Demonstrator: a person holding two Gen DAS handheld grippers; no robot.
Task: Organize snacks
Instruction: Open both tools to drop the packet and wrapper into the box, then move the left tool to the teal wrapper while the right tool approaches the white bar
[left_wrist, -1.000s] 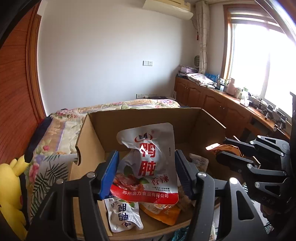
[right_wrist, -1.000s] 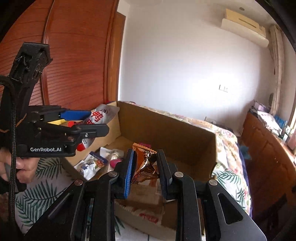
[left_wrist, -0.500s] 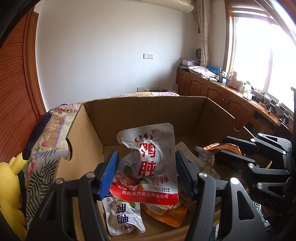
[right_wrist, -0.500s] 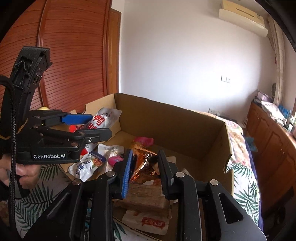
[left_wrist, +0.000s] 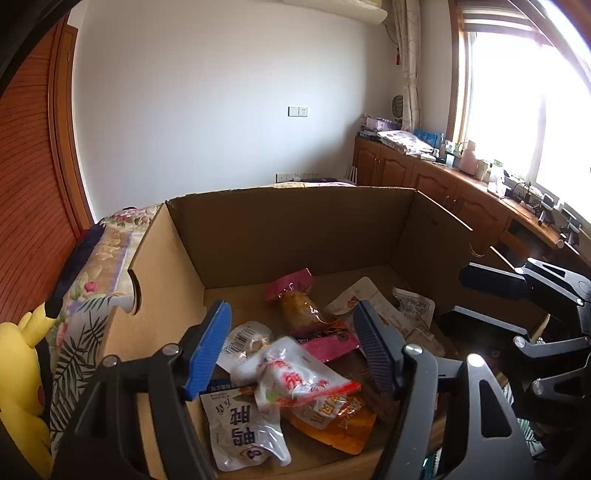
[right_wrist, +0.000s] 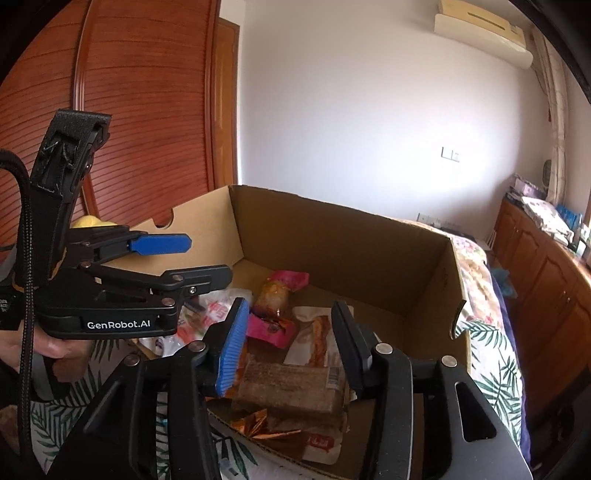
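An open cardboard box (left_wrist: 288, 229) on the bed holds several snack packets. My left gripper (left_wrist: 293, 347) is open and empty above the box's near left part; the white and red pouch (left_wrist: 295, 376) lies loose below it on an orange packet (left_wrist: 332, 421). My right gripper (right_wrist: 286, 343) is open and empty over the box's near side, above a brown bar pack (right_wrist: 284, 384) and a crumpled copper packet (right_wrist: 255, 424). The left gripper shows in the right wrist view (right_wrist: 177, 258), the right one in the left wrist view (left_wrist: 480, 295).
A pink-topped snack pouch (left_wrist: 295, 299) and white packets (left_wrist: 369, 302) lie deeper in the box. A yellow plush toy (left_wrist: 22, 369) sits left of the box on the floral bedspread (right_wrist: 487, 354). Wooden cabinets (left_wrist: 424, 177) run under the window.
Both grippers lowered over the box and opened. The left let go of the white and red pouch, the right let go of the copper packet; both packets now lie in the box.
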